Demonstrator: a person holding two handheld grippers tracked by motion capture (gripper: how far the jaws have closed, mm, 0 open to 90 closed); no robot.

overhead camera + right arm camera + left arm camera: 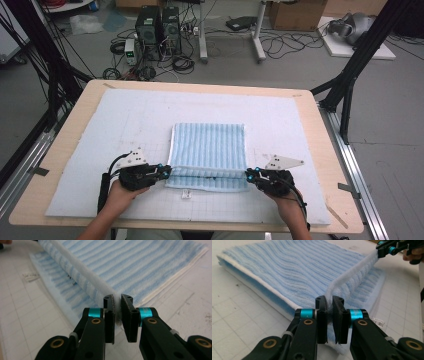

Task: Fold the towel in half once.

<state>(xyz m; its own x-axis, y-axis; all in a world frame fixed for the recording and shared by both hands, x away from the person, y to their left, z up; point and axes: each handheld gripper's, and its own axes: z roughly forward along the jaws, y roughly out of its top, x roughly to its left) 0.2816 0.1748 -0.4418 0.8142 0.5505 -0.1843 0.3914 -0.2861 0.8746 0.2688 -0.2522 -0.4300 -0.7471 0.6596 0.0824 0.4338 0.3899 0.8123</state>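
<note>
Blue striped towel gripped at both near corners on the padded worktop

The wooden worktop carries a pale gridded mat across most of its top. At the mat's centre, reaching toward six o'clock, lies the folded blue-and-white striped towel; its near edge is lifted off the mat into a taut ridge that runs from nine o'clock to three o'clock between the two hands. The left tongs, at the towel's eight o'clock corner, are nearly closed and pinch that raised edge between their pads. The right tongs, at the four o'clock corner, are likewise narrow and clamped on the same edge. A small white label lies on the mat at the towel's six o'clock, just beside it.
</note>
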